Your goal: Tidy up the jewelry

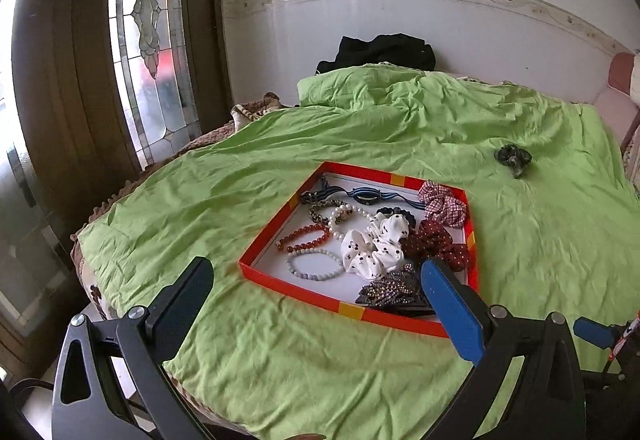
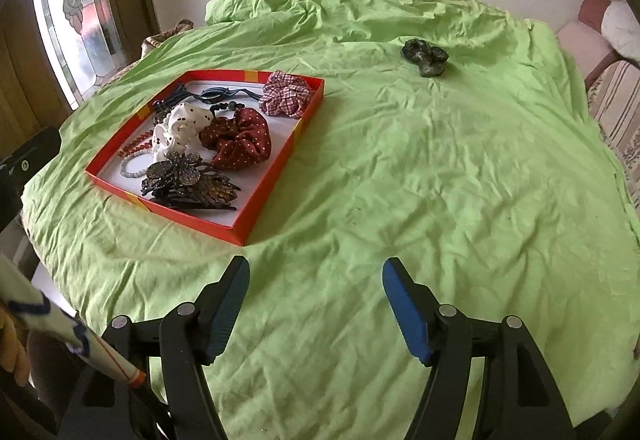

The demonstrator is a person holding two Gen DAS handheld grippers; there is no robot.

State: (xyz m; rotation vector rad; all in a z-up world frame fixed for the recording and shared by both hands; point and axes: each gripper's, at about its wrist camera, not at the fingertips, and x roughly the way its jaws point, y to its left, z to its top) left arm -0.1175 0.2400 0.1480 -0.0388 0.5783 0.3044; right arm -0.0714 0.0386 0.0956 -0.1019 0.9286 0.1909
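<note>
Presently, my left gripper (image 1: 316,280) stands wide open with nothing between its pads, hovering at the near edge of the red tray (image 1: 304,294). My right gripper (image 2: 316,280) is likewise open and empty, above the bare green sheet (image 2: 440,180). The tray holds bracelets, scrunchies and hair clips. One dark scrunchie (image 2: 425,57) lies alone on the sheet, well apart from the tray.

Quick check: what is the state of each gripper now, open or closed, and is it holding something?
Left gripper: open, holding nothing.
Right gripper: open, holding nothing, above the green sheet.
</note>
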